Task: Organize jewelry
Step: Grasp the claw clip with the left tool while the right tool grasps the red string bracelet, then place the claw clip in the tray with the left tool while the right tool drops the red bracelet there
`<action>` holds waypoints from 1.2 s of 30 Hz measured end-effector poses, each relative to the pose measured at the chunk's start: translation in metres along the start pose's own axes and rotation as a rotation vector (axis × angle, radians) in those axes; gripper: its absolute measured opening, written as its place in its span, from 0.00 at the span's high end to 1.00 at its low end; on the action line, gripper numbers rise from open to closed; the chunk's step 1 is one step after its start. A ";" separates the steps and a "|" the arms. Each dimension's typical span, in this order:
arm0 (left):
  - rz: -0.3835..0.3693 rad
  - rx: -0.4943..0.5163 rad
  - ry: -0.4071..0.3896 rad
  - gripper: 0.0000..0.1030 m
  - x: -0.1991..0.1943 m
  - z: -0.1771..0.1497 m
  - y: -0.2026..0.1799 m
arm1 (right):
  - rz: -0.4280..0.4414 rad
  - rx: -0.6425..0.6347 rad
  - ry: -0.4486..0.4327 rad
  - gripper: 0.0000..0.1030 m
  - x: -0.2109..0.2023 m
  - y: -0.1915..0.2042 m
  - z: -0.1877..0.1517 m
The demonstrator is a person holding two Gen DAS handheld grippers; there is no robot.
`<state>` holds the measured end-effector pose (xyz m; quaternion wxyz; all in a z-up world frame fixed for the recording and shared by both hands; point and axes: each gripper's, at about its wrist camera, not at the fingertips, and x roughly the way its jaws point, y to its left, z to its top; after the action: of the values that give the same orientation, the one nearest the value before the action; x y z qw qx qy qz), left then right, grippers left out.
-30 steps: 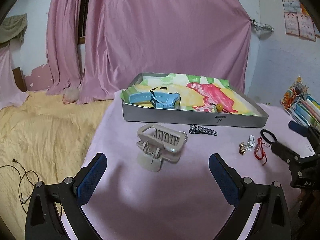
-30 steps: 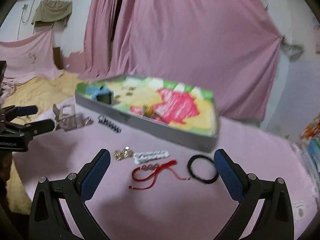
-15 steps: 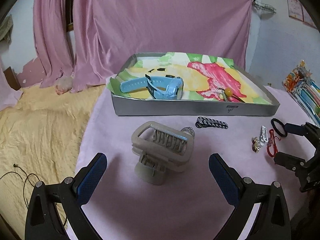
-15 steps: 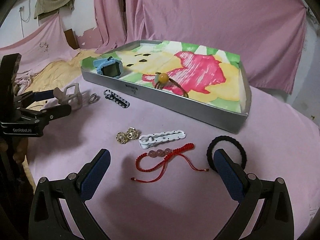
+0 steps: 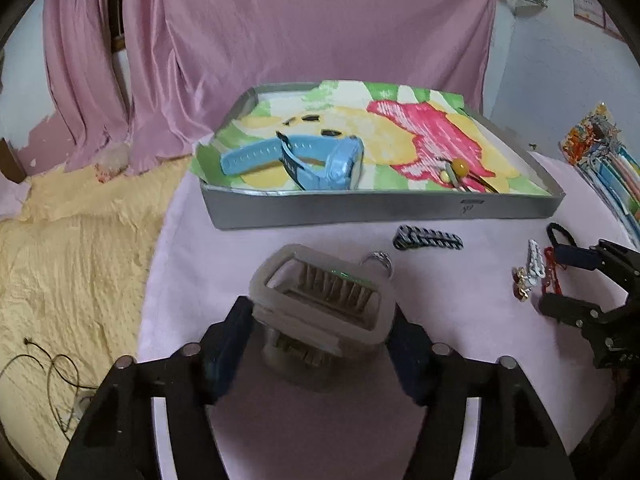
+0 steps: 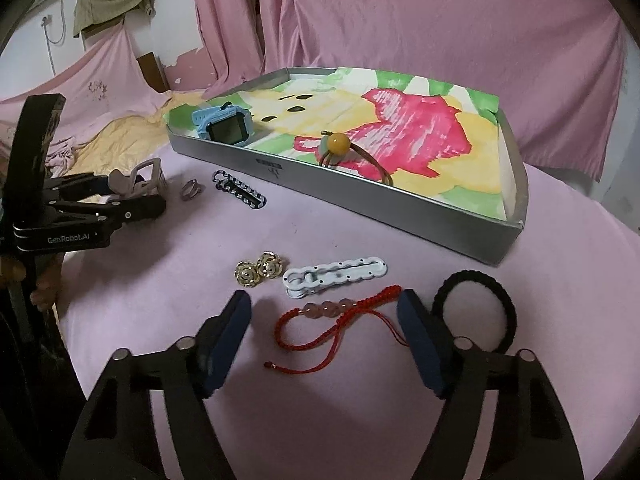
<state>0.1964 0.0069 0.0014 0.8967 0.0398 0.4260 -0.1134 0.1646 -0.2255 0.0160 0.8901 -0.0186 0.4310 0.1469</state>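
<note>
Two grippers work over a pink-covered counter (image 6: 360,420). The left gripper (image 5: 320,344) has its pads pressed against both sides of a beige hair claw (image 5: 320,312), clamped on it near the counter's left edge, where the cloth drops off to a yellow bedspread (image 5: 68,264). A small silver ring (image 5: 378,260) lies just beyond the claw, and a black-and-white clip (image 5: 426,238) sits farther right, close to the tray's near wall.

The right gripper (image 6: 324,336) hangs with its jaws well apart, straddling a red cord bracelet (image 6: 332,320) with pink beads without touching it. A black band (image 6: 476,308) lies just right of the right pad, partly hidden behind it. Beyond the cord lies a white clip (image 6: 336,274), with two gold flower earrings (image 6: 260,272) beside it to the left.

A grey tray (image 6: 360,204) with a colourful paper liner fills the far side of the counter. Inside it a blue watch (image 6: 226,122) rests in the left corner and a brown cord bracelet with an amber bead (image 6: 338,146) lies against the near wall; most of the liner's middle and right is bare. Open cloth lies between the two clusters and in front of the right gripper. Pink drapes (image 6: 400,20) hang behind the tray.
</note>
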 end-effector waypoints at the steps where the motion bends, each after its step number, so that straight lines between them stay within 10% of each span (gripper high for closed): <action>1: 0.001 0.002 0.000 0.41 0.000 0.000 -0.001 | -0.004 -0.004 -0.001 0.42 0.000 0.000 0.000; 13: -0.051 0.040 -0.011 0.41 -0.008 -0.011 -0.028 | 0.039 -0.069 -0.012 0.90 -0.004 0.010 -0.002; 36: -0.212 -0.018 -0.186 0.41 -0.033 0.026 -0.066 | 0.063 0.015 -0.273 0.93 -0.055 -0.020 0.023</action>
<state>0.1798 -0.0563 0.0454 0.9157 -0.0243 0.3437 -0.2069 0.1550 -0.2549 0.0712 0.9356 0.0218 0.3073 0.1728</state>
